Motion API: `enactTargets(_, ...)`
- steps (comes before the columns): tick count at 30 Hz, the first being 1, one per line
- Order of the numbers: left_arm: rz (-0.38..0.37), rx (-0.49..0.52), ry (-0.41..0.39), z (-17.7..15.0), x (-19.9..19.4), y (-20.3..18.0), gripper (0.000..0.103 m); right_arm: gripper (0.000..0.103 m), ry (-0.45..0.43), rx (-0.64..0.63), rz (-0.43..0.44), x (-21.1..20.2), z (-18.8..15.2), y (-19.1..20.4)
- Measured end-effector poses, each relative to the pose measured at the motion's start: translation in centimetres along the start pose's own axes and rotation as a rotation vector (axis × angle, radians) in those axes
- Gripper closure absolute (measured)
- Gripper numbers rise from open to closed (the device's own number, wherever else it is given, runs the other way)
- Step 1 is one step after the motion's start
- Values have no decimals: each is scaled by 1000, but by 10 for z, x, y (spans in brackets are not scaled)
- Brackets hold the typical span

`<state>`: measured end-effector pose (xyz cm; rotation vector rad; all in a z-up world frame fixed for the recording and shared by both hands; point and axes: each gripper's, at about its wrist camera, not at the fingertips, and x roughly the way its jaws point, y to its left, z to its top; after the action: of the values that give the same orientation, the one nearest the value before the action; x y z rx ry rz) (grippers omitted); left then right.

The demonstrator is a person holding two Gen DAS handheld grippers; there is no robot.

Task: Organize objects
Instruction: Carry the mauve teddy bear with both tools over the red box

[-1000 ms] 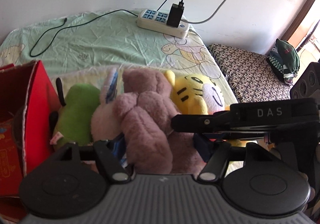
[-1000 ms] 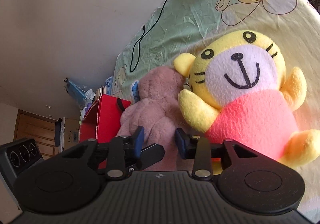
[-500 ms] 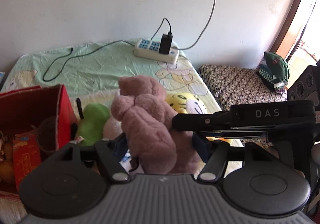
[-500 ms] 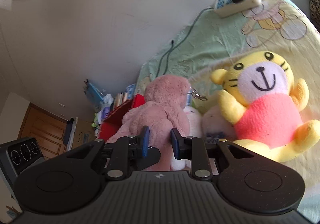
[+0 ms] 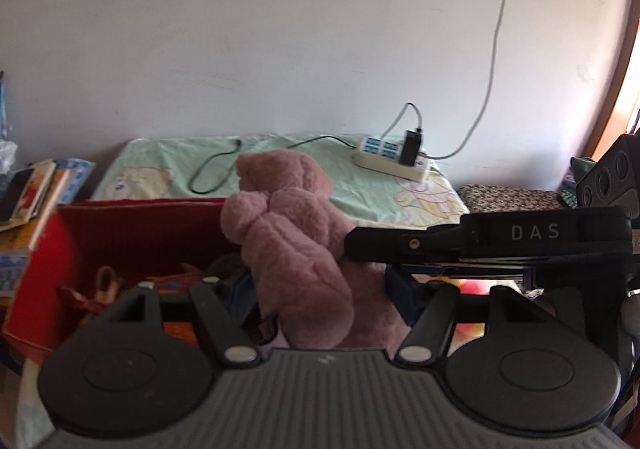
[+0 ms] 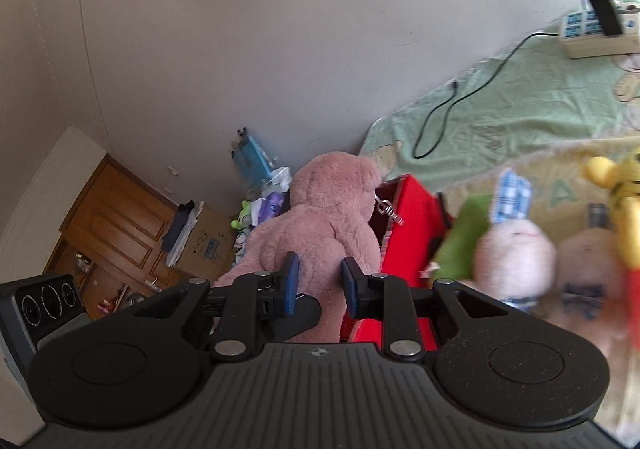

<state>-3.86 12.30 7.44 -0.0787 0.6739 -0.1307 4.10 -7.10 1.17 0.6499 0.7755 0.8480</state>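
Note:
A mauve plush bear [image 5: 292, 241] hangs in the air, held from both sides. My left gripper [image 5: 320, 289] is shut on its lower body, and in this view the bear hangs in front of the open red box [image 5: 120, 233]. My right gripper [image 6: 318, 281] is shut on a fold of the bear [image 6: 320, 217]; its black finger reaches in from the right in the left wrist view. In the right wrist view the red box [image 6: 404, 209] stands just behind and right of the bear, on the bed's left end.
A green plush [image 6: 464, 241], a pale pink bunny [image 6: 516, 261] and a yellow tiger toy [image 6: 624, 201] lie on the bed right of the box. A power strip [image 5: 392, 161] with a black cable [image 5: 212, 173] sits by the wall. Books [image 5: 36, 189] are stacked at left.
Both grippers have lifted the bear off the bed, away from the other toys, and carried it left to the red box. The yellow tiger stays on the bed.

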Motion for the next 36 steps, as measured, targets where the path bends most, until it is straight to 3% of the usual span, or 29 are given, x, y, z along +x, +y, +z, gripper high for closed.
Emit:
enactTargets(9, 0, 50, 88, -5, 19, 95, 35, 77, 14, 49, -69, 83, -28, 21)
enactTargets(17, -61, 99, 167, -15, 48, 148, 35, 77, -5, 86, -187, 132, -49, 28)
enactTargets(21, -56, 107, 171, -16, 50, 162, 35, 77, -2, 105, -207, 149, -51, 31)
enactTargets(27, 6, 120, 149, -9, 40, 189, 35, 77, 7, 126, -163, 184, -48, 42)
enactTargets(36, 104, 163, 203, -14, 51, 218, 35, 74, 84, 226, -136, 231, -56, 37)
